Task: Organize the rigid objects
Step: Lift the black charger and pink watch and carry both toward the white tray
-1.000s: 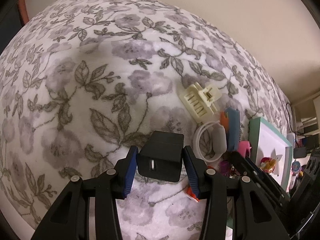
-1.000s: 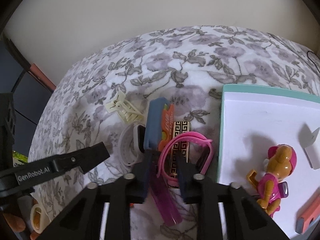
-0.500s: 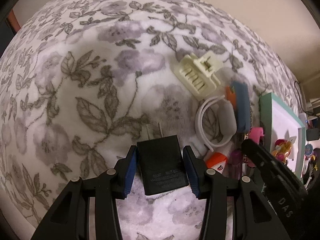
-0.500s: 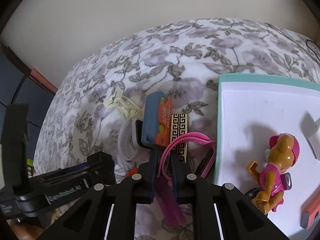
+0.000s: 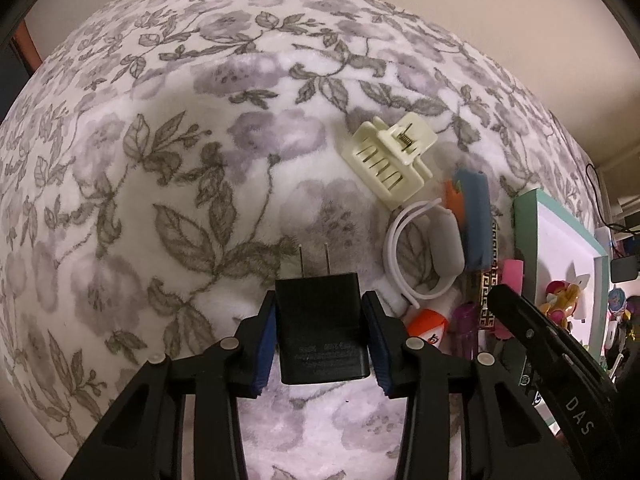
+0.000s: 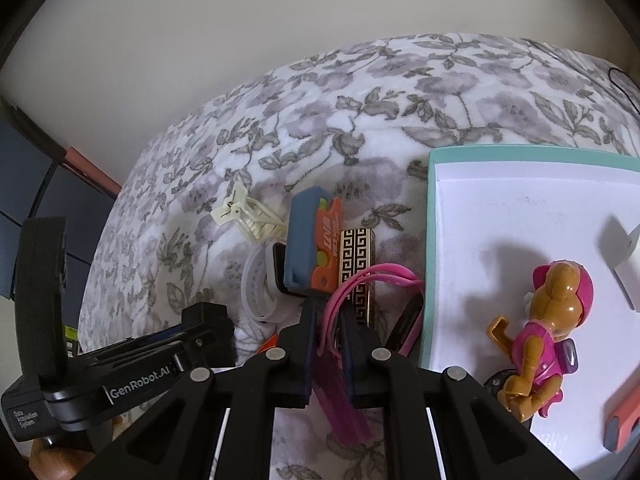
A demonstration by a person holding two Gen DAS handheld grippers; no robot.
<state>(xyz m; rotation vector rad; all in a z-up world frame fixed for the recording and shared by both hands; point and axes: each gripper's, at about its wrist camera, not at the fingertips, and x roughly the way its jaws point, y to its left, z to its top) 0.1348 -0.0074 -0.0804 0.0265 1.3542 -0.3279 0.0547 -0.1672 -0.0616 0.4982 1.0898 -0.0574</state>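
Note:
My left gripper [image 5: 320, 312] is shut on a black USB wall charger [image 5: 320, 332], prongs pointing away, low over the floral blanket. My right gripper [image 6: 330, 316] is shut on a pink watch band [image 6: 376, 276] and holds it beside the teal-rimmed white box [image 6: 430, 240]. A cluster lies between them: a cream hair claw [image 5: 390, 160], a white smartwatch [image 5: 424, 256], a blue and orange toy [image 6: 310, 240] and a black-and-gold patterned bar [image 6: 356, 252]. A pink-and-brown toy figure [image 6: 548, 320] lies inside the box.
A purple translucent piece [image 6: 340, 396] lies under my right gripper. An orange-and-white tube [image 5: 428, 324] lies by the smartwatch. The floral blanket [image 5: 160, 160] spreads to the left. A pale wall runs behind. Cables and small items sit at the far right edge [image 5: 616, 248].
My left gripper has turned the charger so its prongs point forward and moved toward the cluster. My right gripper closed on the pink band and lifted it.

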